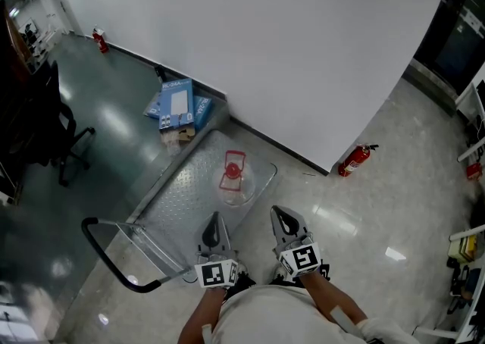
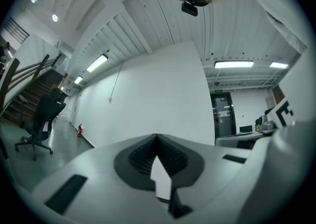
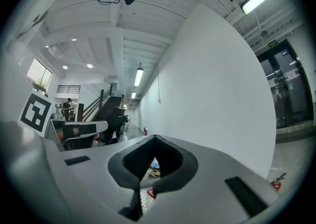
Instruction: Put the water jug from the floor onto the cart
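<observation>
- The water jug (image 1: 235,177), clear with a red handle on top, stands on the cart (image 1: 184,197), ahead of both grippers and roughly in line with the gap between them. Nothing touches it. Judging by this, the placing looks done, and the jug sits well in from the deck's edges, probably so it will not slide off.
- The left gripper (image 1: 214,218) has its jaws pressed together with nothing between them; its own view shows only the white wall (image 1: 265,47) past the tips.
- The right gripper (image 1: 282,215) is likewise closed and empty. Through the small gap under its jaws, a bit of the deck's ribbed plate and something red show, likely the jug's handle.
- Both grippers are held close in front of the person's body, side by side and pointing level toward the jug, clear of it. This reads as a resting pose away from the load.
- The cart's handle (image 1: 114,263) lies to the left of the left gripper, within easy reach.
- A fire extinguisher (image 1: 355,161) leans at the wall, ahead and to the right of the right gripper, well apart.
</observation>
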